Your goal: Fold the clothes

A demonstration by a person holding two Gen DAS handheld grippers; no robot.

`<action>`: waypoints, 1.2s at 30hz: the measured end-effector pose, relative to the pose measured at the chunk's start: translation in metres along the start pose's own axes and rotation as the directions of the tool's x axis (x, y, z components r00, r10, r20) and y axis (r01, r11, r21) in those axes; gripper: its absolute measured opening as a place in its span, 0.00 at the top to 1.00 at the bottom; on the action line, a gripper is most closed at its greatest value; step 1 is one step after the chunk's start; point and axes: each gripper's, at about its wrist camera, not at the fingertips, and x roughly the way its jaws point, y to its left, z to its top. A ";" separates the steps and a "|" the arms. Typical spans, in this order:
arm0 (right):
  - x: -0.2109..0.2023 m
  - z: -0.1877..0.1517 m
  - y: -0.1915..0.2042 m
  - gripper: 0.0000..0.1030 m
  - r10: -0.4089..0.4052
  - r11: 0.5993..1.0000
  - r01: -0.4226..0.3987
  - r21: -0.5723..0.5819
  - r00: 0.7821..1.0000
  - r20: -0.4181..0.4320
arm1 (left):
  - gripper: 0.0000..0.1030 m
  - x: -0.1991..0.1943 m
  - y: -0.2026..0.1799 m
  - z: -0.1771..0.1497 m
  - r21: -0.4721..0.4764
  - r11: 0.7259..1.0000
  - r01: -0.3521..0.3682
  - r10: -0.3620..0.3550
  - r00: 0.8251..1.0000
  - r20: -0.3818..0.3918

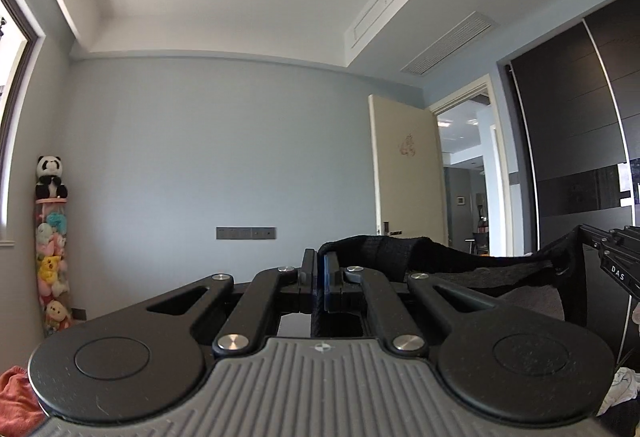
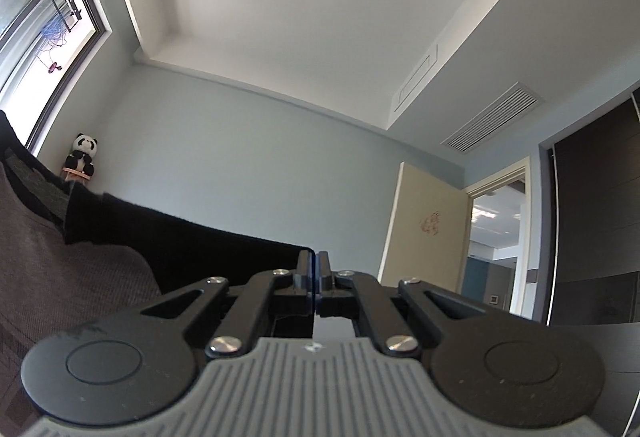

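Black garment [image 1: 384, 251] pinched in both left tongs [image 1: 320, 257], right tongs [image 2: 316, 261]; lower part hidden

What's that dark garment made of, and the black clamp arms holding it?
The dark garment looks like a soft knit, probably cotton or wool blend: fine ribbed rows show on its grey-brown face, with a fuzzy black edge band. The left tool and right tool, both shut on it, look like matte moulded plastic with shiny metal pivot pins; the grey ribbed base may be rubber.
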 end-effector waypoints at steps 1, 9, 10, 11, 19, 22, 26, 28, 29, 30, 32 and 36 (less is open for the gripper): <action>0.001 -0.003 -0.001 0.98 -0.002 1.000 0.002 -0.007 1.000 -0.007 | 0.99 0.006 -0.003 -0.004 0.005 1.000 0.003 -0.003 1.000 -0.006; 0.023 -0.054 -0.005 0.98 0.003 0.999 -0.008 -0.036 0.993 -0.116 | 0.99 0.057 -0.024 -0.032 0.047 0.999 0.024 -0.022 0.998 -0.055; 0.031 -0.064 -0.003 0.98 0.008 0.999 -0.013 -0.035 0.991 -0.137 | 0.99 0.065 -0.027 -0.035 0.052 0.998 0.026 -0.023 0.998 -0.063; 0.038 -0.073 -0.002 0.98 0.012 0.999 -0.018 -0.033 0.987 -0.158 | 0.99 0.079 -0.027 -0.043 0.057 0.998 0.024 -0.019 0.996 -0.084; 0.129 -0.169 0.024 0.98 0.059 0.997 -0.073 -0.032 0.940 -0.335 | 0.99 0.217 -0.018 -0.099 0.084 0.996 -0.003 0.026 0.959 -0.283; 0.174 -0.212 0.042 0.98 0.073 0.995 -0.096 -0.036 0.911 -0.406 | 0.99 0.275 -0.011 -0.130 0.087 0.996 -0.016 0.047 0.929 -0.368; 0.234 -0.278 0.067 0.98 0.086 0.993 -0.115 -0.026 0.850 -0.519 | 0.99 0.344 -0.001 -0.175 0.079 0.996 -0.034 0.067 0.879 -0.471; 0.259 -0.310 0.077 0.98 0.085 0.993 -0.118 -0.022 0.819 -0.567 | 0.99 0.374 0.003 -0.201 0.078 0.996 -0.040 0.075 0.851 -0.520; 0.270 -0.325 0.081 0.98 0.088 0.993 -0.120 -0.015 0.801 -0.592 | 0.99 0.381 0.008 -0.217 0.083 0.996 -0.041 0.080 0.833 -0.547; 0.281 -0.341 0.085 0.98 0.092 0.992 -0.123 -0.008 0.782 -0.616 | 0.99 0.389 0.011 -0.230 0.079 0.996 -0.041 0.079 0.816 -0.573; 0.298 -0.370 0.094 0.98 0.103 0.991 -0.134 0.004 0.742 -0.663 | 0.99 0.404 0.013 -0.256 0.077 0.996 -0.036 0.076 0.779 -0.623; 0.322 -0.421 0.109 0.98 0.157 0.981 -0.188 0.042 0.657 -0.737 | 0.99 0.432 0.014 -0.299 0.078 0.996 -0.031 0.076 0.726 -0.684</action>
